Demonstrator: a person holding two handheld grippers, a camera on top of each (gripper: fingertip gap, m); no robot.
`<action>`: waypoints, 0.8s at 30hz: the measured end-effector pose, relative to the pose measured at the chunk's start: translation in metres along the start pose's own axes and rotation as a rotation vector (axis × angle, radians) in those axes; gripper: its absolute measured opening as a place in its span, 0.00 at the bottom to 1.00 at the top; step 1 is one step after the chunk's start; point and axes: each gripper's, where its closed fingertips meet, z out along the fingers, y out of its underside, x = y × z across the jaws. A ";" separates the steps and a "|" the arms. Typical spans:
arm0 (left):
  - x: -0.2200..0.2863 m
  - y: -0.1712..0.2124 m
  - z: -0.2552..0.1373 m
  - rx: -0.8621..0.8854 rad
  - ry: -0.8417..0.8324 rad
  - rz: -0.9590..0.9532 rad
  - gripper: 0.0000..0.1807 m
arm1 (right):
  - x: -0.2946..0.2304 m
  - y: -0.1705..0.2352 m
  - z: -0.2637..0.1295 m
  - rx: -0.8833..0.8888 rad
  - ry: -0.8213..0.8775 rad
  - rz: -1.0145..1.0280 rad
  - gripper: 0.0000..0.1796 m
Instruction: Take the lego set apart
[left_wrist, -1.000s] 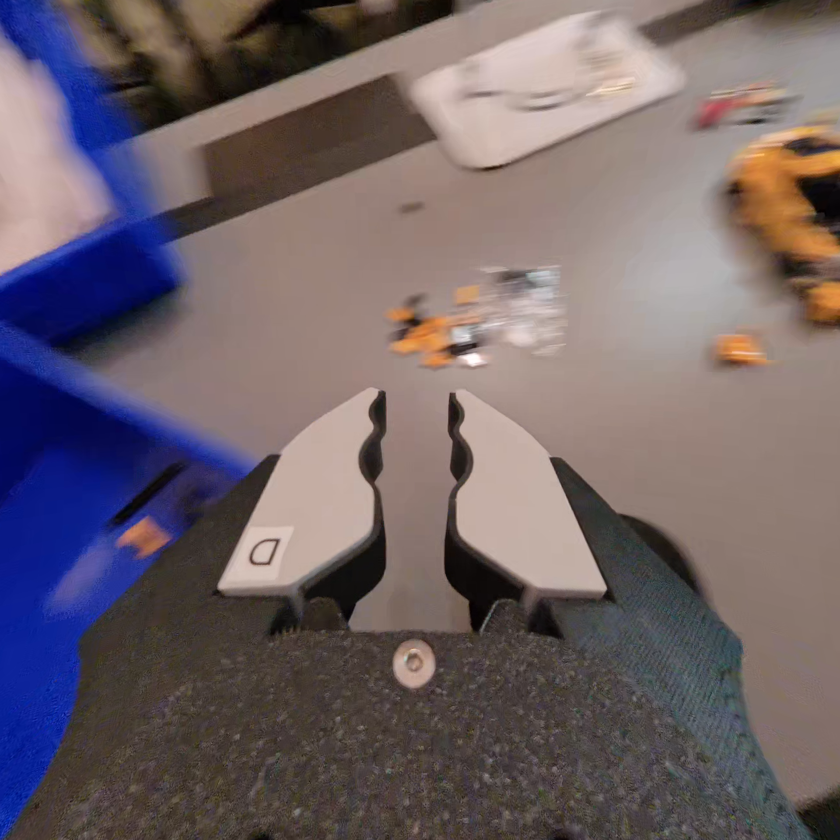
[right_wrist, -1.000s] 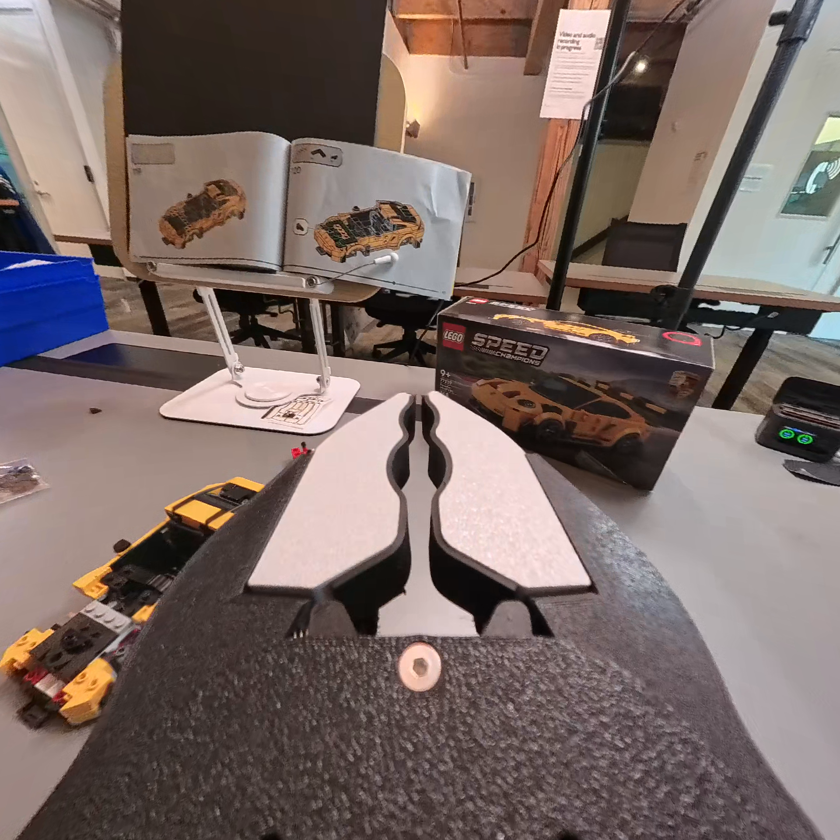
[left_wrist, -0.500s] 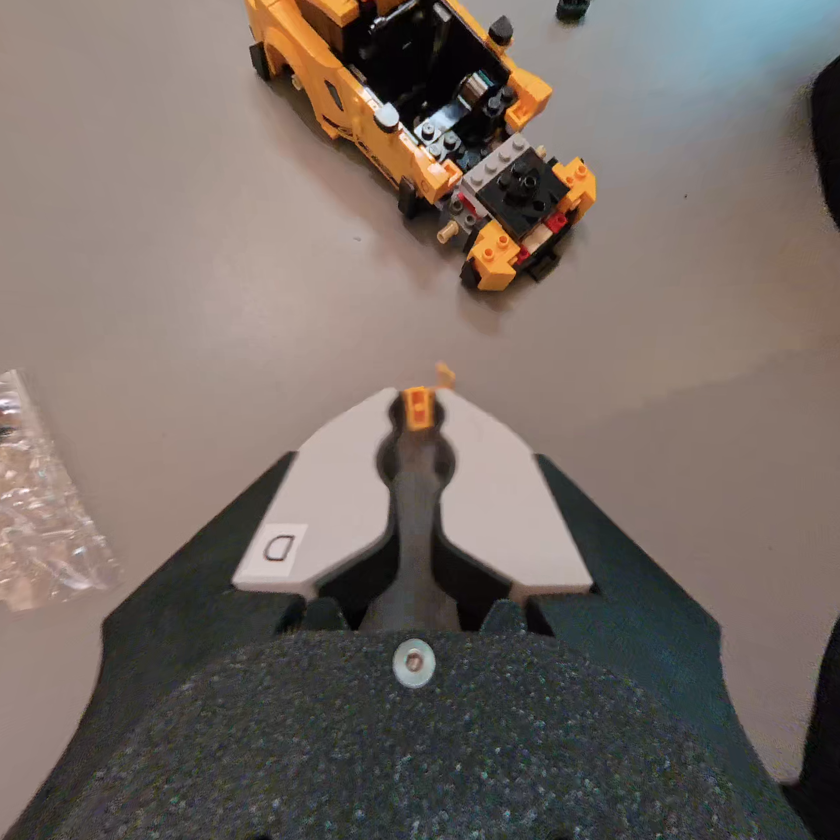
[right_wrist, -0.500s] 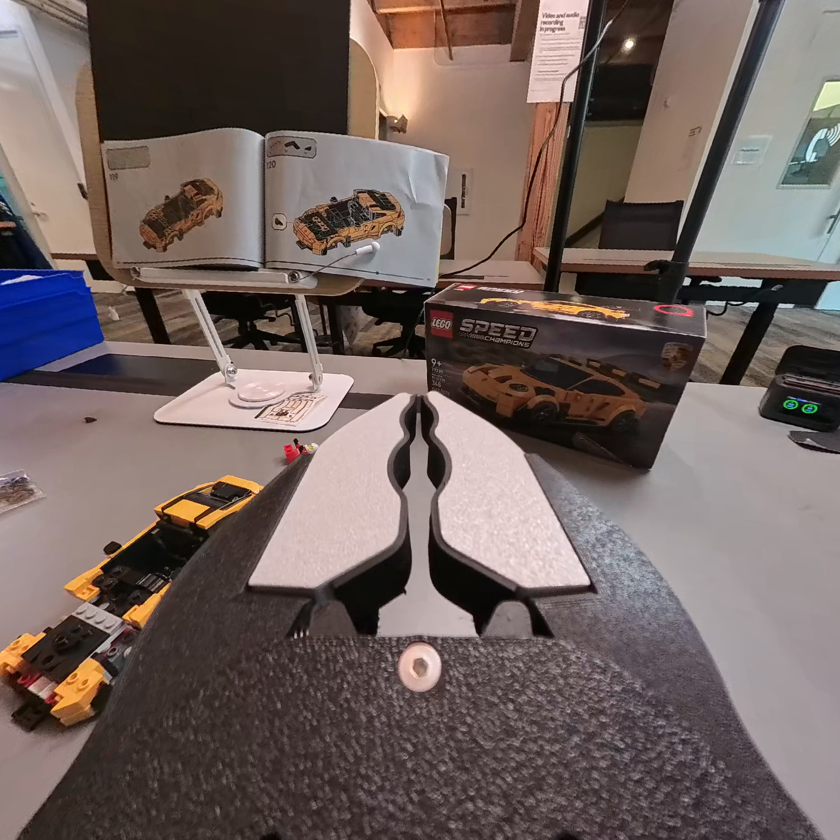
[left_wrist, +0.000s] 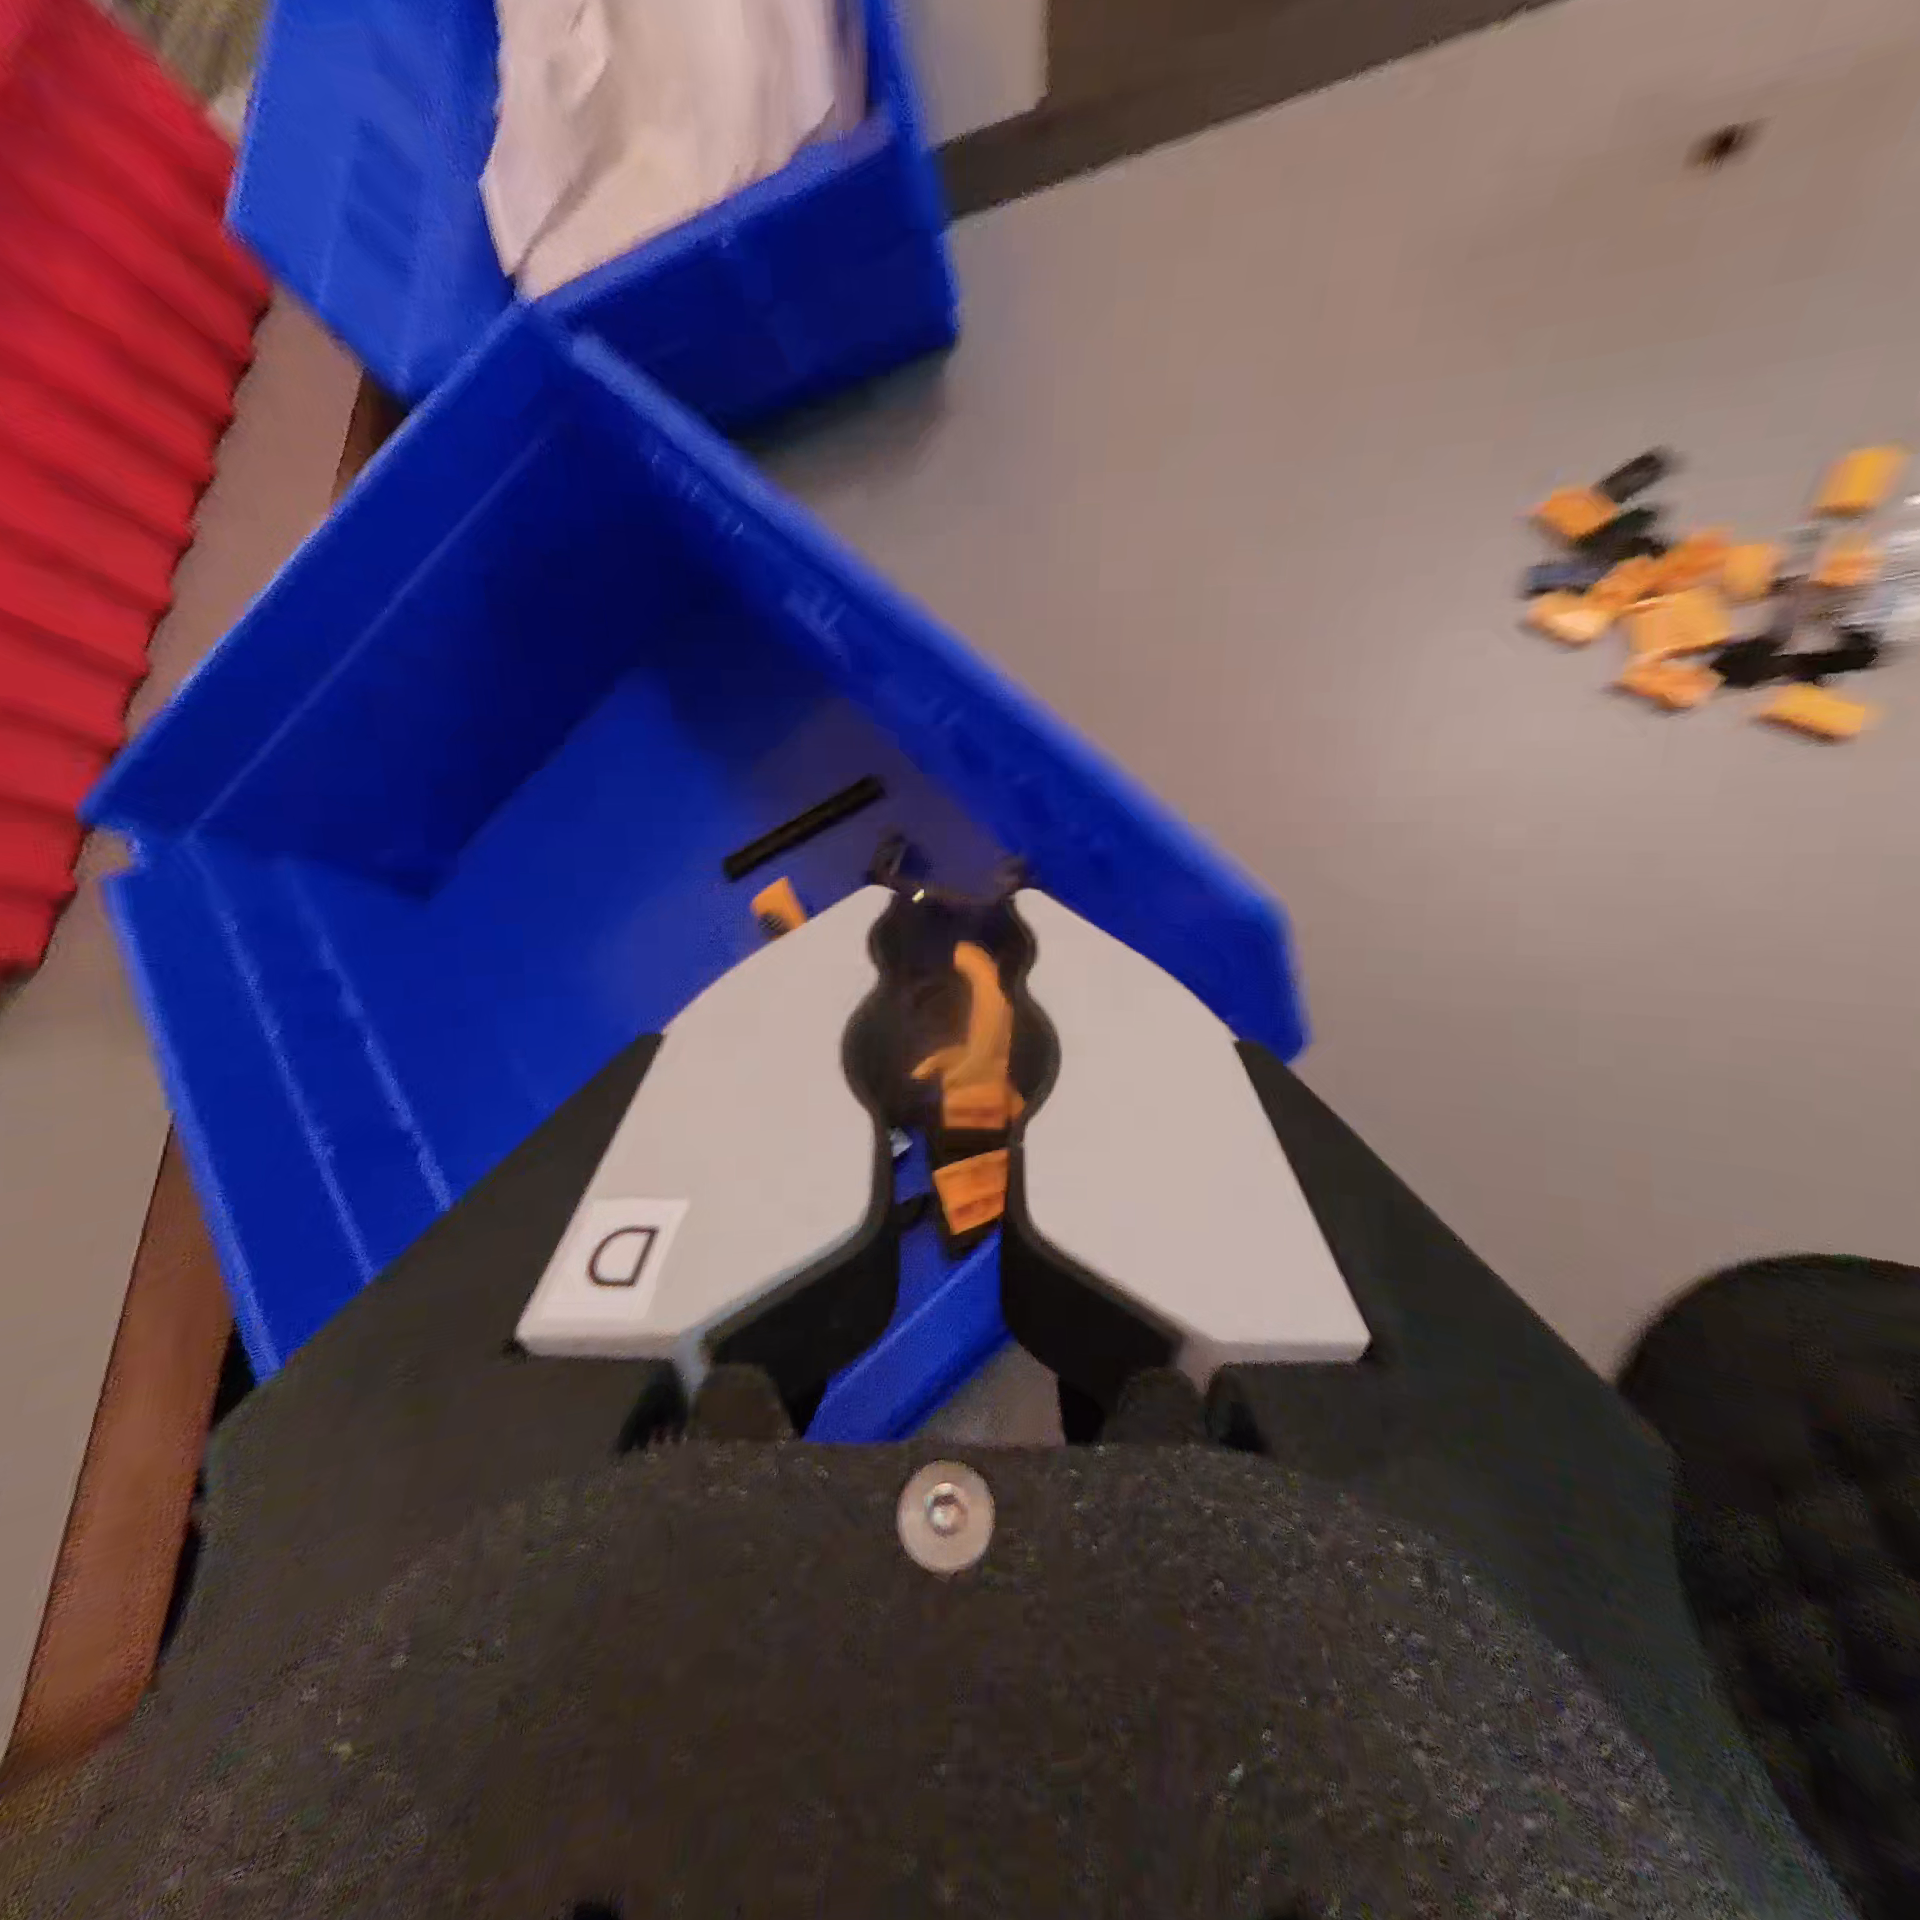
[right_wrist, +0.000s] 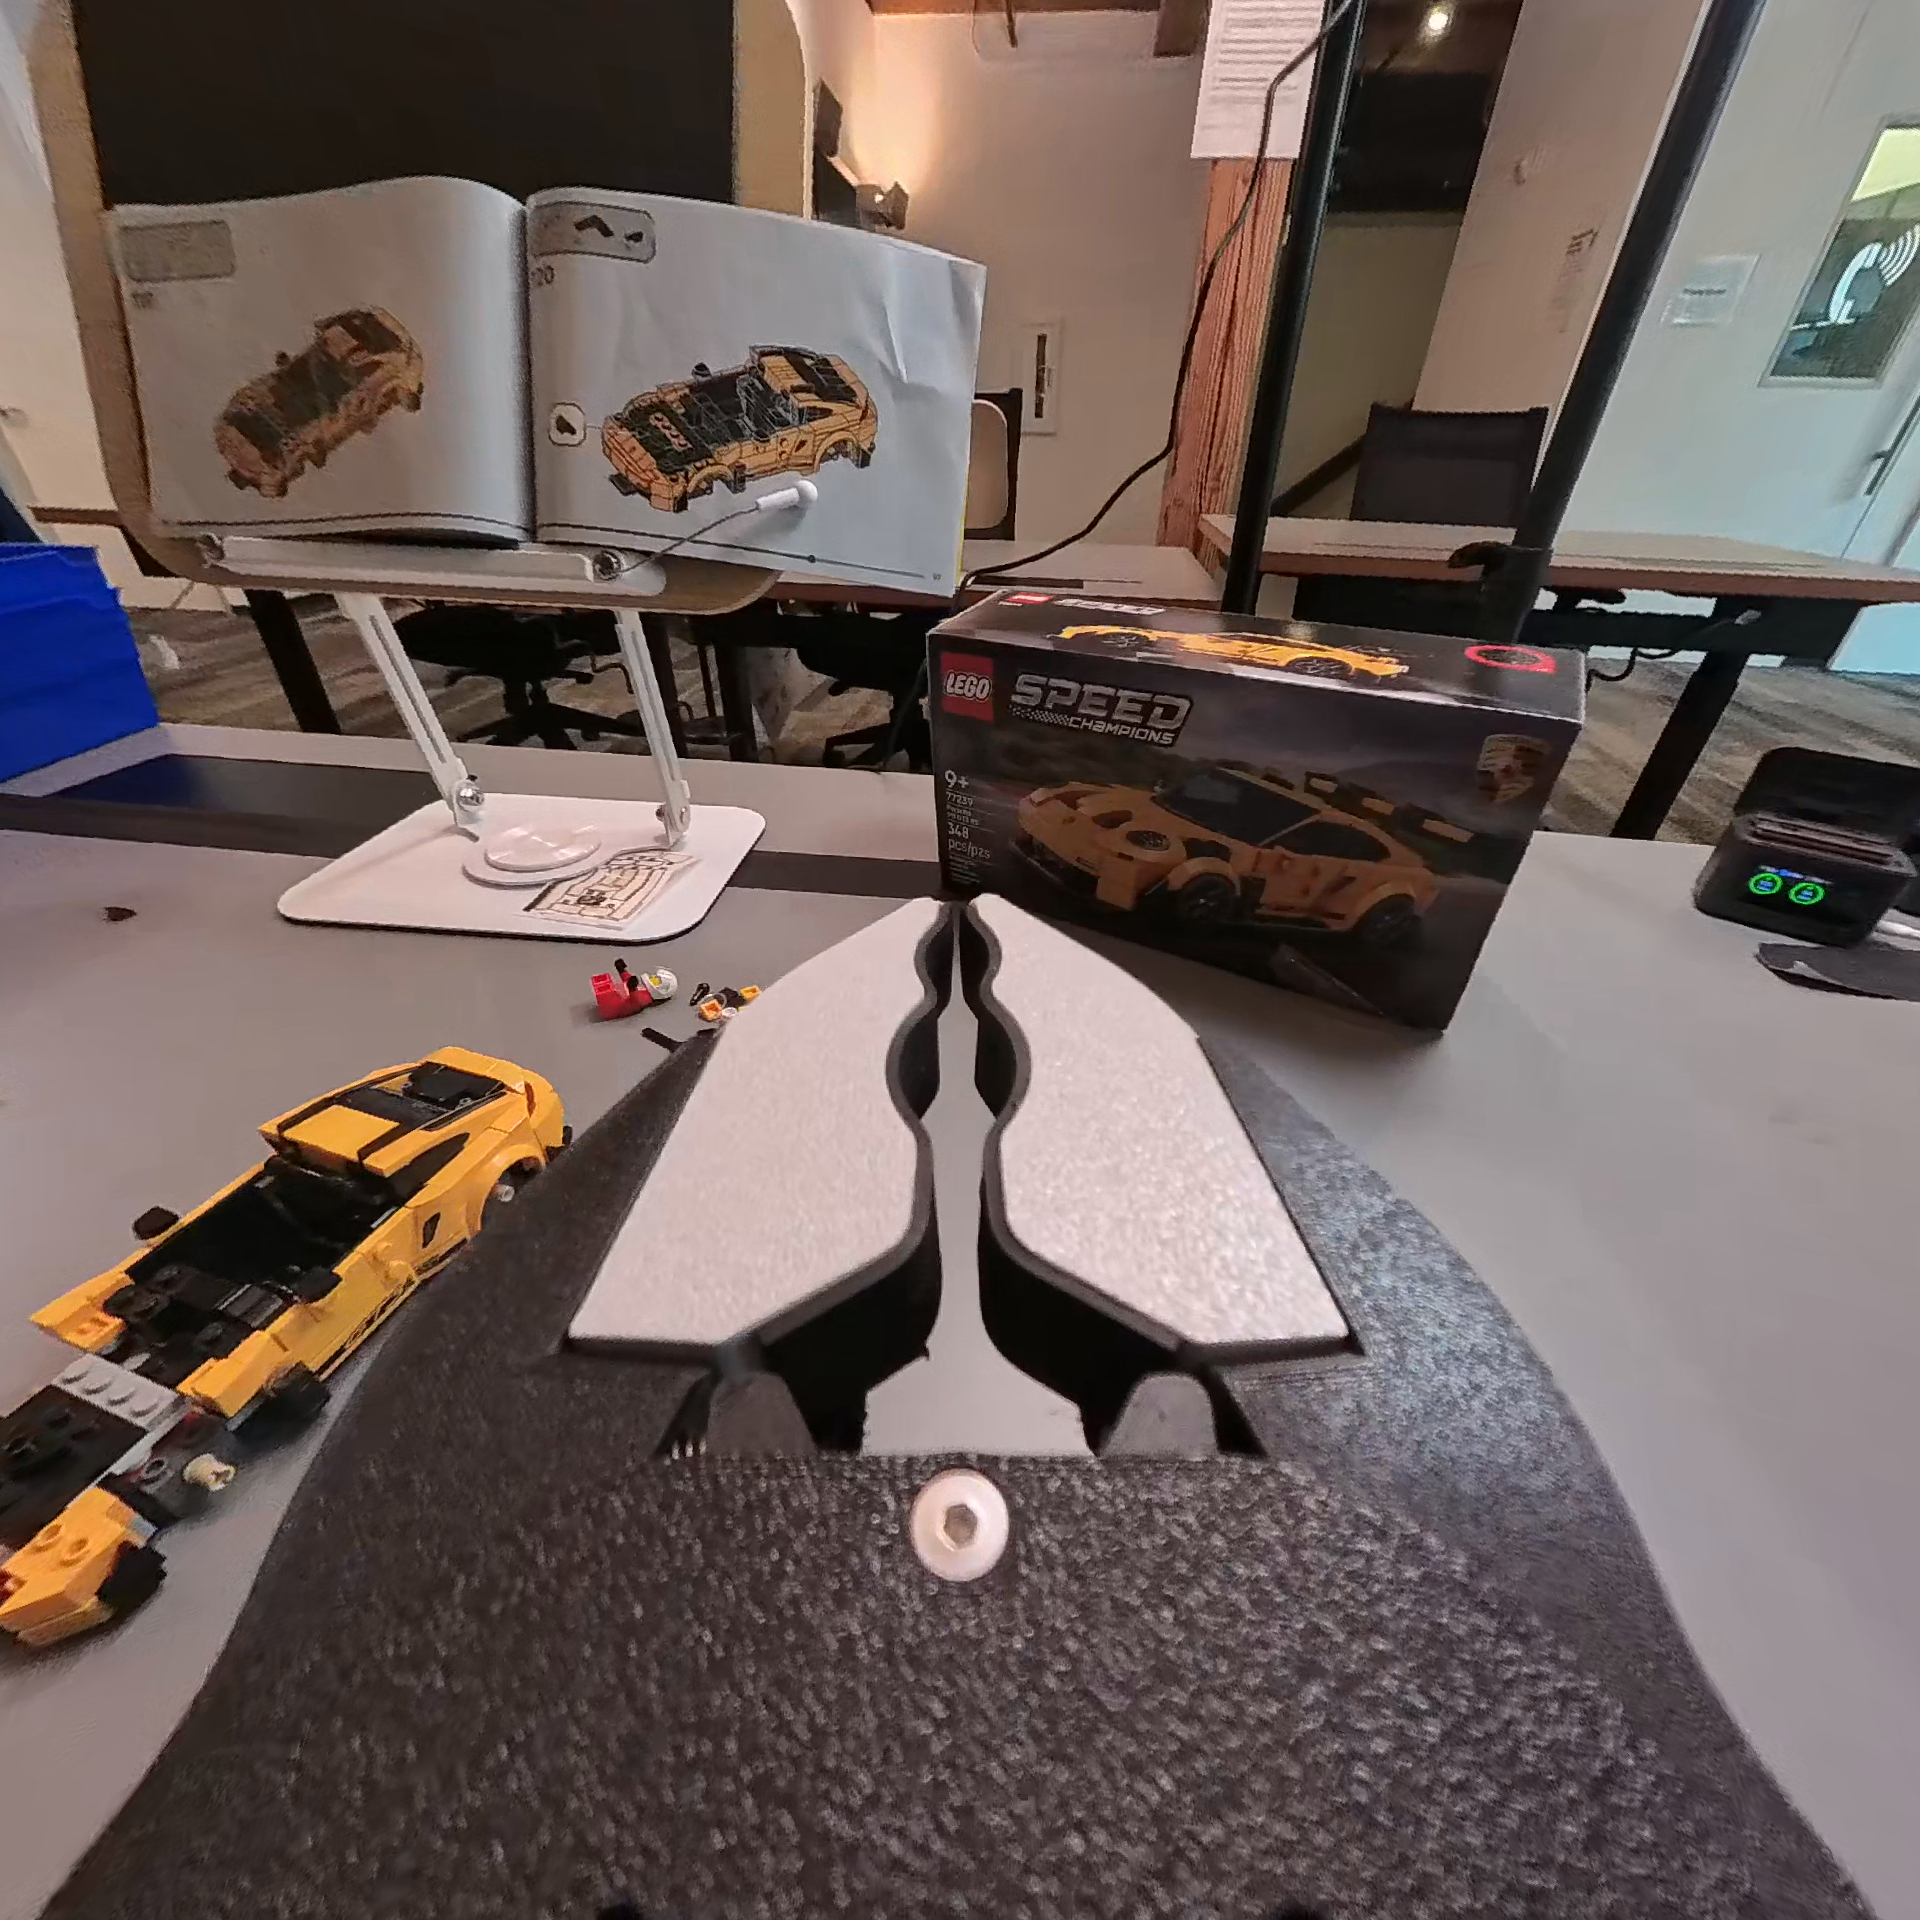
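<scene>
open table (right_wrist: 1558, 1195) (right side), box (right_wrist: 1247, 790) beyond

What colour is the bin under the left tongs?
Blue. The bin shows best in the left wrist view, under the tongs.

- The yellow and black lego car (right_wrist: 301, 1236) lay on the table, left of the right gripper's fingers, its roof off and its interior exposed.
- A heap of loose orange and black pieces (left_wrist: 1704, 603) lay ahead and to the right of the left gripper.
- Small orange pieces (left_wrist: 971, 1122) showed, blurred, between the left gripper's fingers.
</scene>
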 end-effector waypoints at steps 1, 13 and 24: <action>-0.007 0.008 0.005 -0.031 -0.018 -0.013 0.14 | 0.000 0.000 0.000 -0.002 0.003 -0.006 0.00; 0.129 -0.095 -0.046 0.429 0.369 0.081 0.17 | -0.012 0.029 0.009 -0.127 -0.062 -0.065 0.01; 0.344 -0.084 -0.054 0.352 0.990 0.431 0.18 | -0.040 0.043 0.010 -0.178 -0.197 -0.119 0.02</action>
